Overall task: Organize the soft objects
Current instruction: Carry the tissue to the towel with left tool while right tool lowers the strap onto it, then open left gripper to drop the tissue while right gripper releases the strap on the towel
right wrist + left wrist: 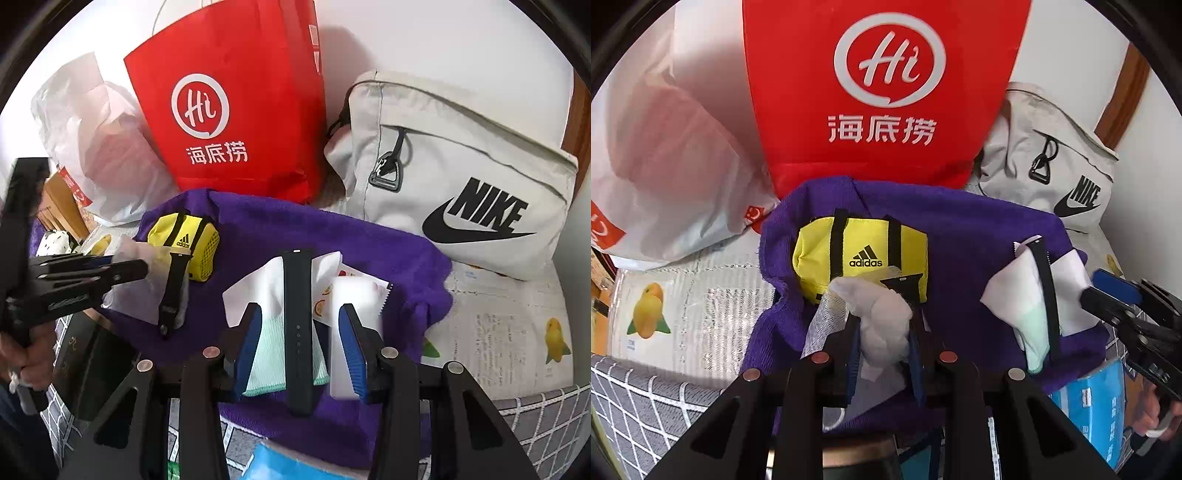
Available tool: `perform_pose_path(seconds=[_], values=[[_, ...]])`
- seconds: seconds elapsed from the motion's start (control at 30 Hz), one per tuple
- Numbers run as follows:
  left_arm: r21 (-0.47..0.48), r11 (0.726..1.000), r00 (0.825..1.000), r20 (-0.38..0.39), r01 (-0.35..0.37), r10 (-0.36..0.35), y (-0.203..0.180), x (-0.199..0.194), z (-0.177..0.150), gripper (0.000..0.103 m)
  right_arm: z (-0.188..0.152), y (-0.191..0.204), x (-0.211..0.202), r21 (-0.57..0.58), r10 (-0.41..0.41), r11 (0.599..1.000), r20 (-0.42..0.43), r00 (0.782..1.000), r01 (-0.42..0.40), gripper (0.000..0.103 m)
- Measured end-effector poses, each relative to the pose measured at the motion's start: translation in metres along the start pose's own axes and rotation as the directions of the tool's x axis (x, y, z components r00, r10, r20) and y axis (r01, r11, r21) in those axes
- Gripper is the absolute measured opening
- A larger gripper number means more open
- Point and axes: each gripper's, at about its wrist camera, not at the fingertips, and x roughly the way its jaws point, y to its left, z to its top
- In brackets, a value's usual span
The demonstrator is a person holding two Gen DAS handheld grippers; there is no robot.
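A purple towel (960,229) (280,225) lies spread in the middle. On it sit a small yellow adidas pouch (864,251) (184,236), a white and mint cloth (269,354) (1019,295) and two dark watch straps (299,325) (173,288). My left gripper (882,325) is shut on a crumpled white tissue (882,325) in front of the pouch. My right gripper (299,343) is open, its blue pads (249,347) on either side of the strap that lies over the cloth.
A red paper bag (886,92) (229,110) stands behind the towel, a white plastic bag (665,147) to its left and a grey Nike bag (461,177) (1052,166) to its right. A blue box (1097,406) lies at the near edge. Printed sheets with fruit pictures (517,321) cover the surface.
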Motion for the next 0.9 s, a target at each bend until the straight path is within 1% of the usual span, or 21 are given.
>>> perform_pose_path(seconds=[0.13,0.23,0.3,0.33,0.37,0.4,0.6,0.7,0.9], values=[[0.0,1.0,1.0,-0.012,-0.001,0.001,0.0,0.009,0.004,0.024,-0.005,0.0,-0.008,-0.015,-0.03,0.999,0.002,1.0,0.03,0.043],[0.004,1.0,1.0,-0.013,0.002,-0.002,0.0,0.01,0.005,0.029,-0.009,-0.005,-0.013,-0.004,-0.034,0.999,-0.001,0.999,0.034,0.043],[0.002,1.0,1.0,-0.019,0.005,-0.005,-0.001,0.01,0.006,0.043,-0.01,-0.007,-0.015,0.005,-0.041,0.999,-0.003,0.999,0.041,0.043],[0.002,1.0,1.0,-0.015,0.005,-0.005,-0.002,0.009,0.007,0.048,-0.011,-0.008,-0.016,0.009,-0.041,0.999,-0.003,0.999,0.041,0.043],[0.001,1.0,1.0,-0.009,0.005,-0.005,-0.003,0.007,0.007,0.057,-0.011,-0.009,-0.018,0.014,-0.04,0.999,-0.002,0.999,0.04,0.043],[0.003,1.0,1.0,-0.005,0.003,-0.003,-0.004,0.006,0.007,0.062,-0.012,-0.01,-0.019,0.017,-0.038,0.999,-0.001,0.999,0.038,0.043],[0.018,1.0,1.0,0.014,-0.009,0.009,-0.008,-0.011,0.005,0.063,-0.017,-0.003,-0.024,0.011,-0.032,0.999,-0.006,0.999,0.032,0.043],[0.019,0.999,0.999,0.027,-0.038,0.037,-0.009,-0.024,0.001,0.063,-0.02,0.001,-0.029,0.013,-0.024,1.0,-0.004,1.0,0.024,0.043],[0.008,0.999,0.998,0.046,-0.036,0.036,-0.006,-0.05,-0.013,0.063,-0.033,0.015,-0.049,0.002,-0.007,1.0,0.004,1.0,0.007,0.043]])
